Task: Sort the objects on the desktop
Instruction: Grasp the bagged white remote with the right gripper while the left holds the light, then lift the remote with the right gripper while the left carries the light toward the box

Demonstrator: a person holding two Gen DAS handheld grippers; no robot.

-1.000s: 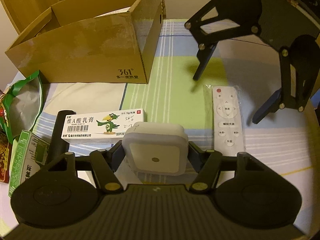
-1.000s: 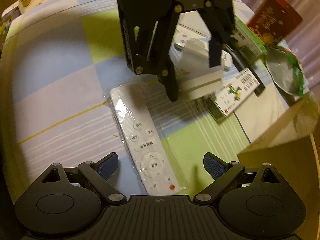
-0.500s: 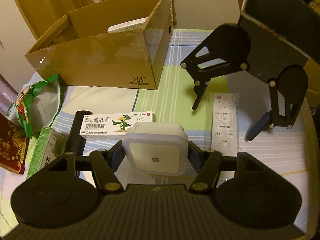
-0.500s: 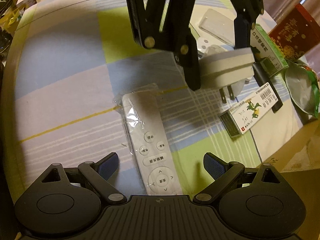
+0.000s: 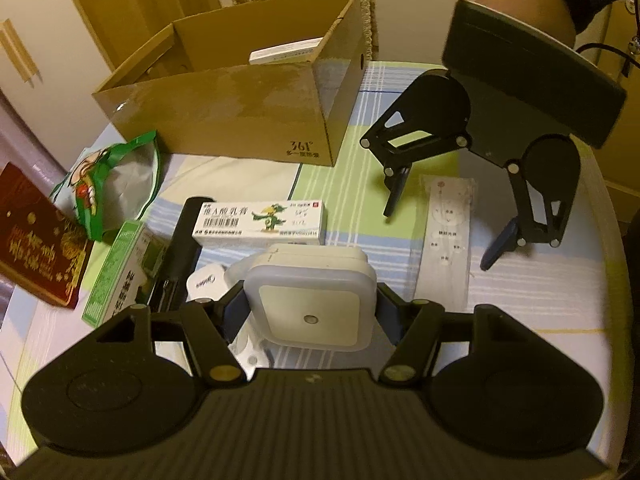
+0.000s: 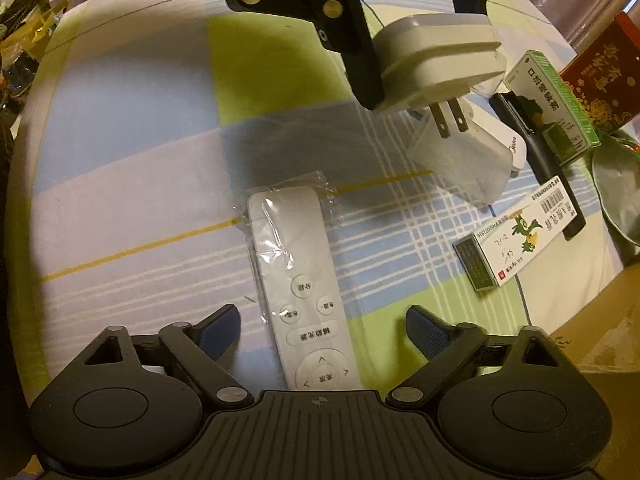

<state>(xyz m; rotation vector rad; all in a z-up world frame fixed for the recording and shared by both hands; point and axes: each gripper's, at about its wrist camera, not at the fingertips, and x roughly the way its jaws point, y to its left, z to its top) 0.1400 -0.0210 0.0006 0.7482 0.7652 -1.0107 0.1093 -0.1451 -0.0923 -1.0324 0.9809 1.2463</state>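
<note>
Carrying a white plug-in night light (image 5: 311, 304) in my left gripper (image 5: 310, 312), clamped by its two sides and lifted clear of the table (image 5: 540, 304); its two prongs hang free in the right wrist view. My right gripper (image 6: 320, 326) points down over the white remote control (image 6: 302, 300), which lies in a clear plastic sleeve on the checked cloth toward the table's right edge. Its jaws have just been closing, with the remote between them, but the blue pads (image 6: 426, 330) stand apart from its sides, so nothing is grasped on that side yet. The cardboard box (image 5: 248, 108) stands at the far edge of the table and already holds a flat white carton. Beside the box, along the left edge, remain a green snack bag (image 5: 108, 188), a red packet (image 5: 36, 236), a green carton (image 5: 116, 276), a black bar-shaped item (image 5: 180, 252) and an ointment box (image 5: 260, 220). I judge two steps to be in hand: delivery of the light and pick-up of the remote. Next, the left should travel over the box rim before releasing; the right must settle lower and close squarely across the remote's narrow width, since the slick sleeve may slip.
</note>
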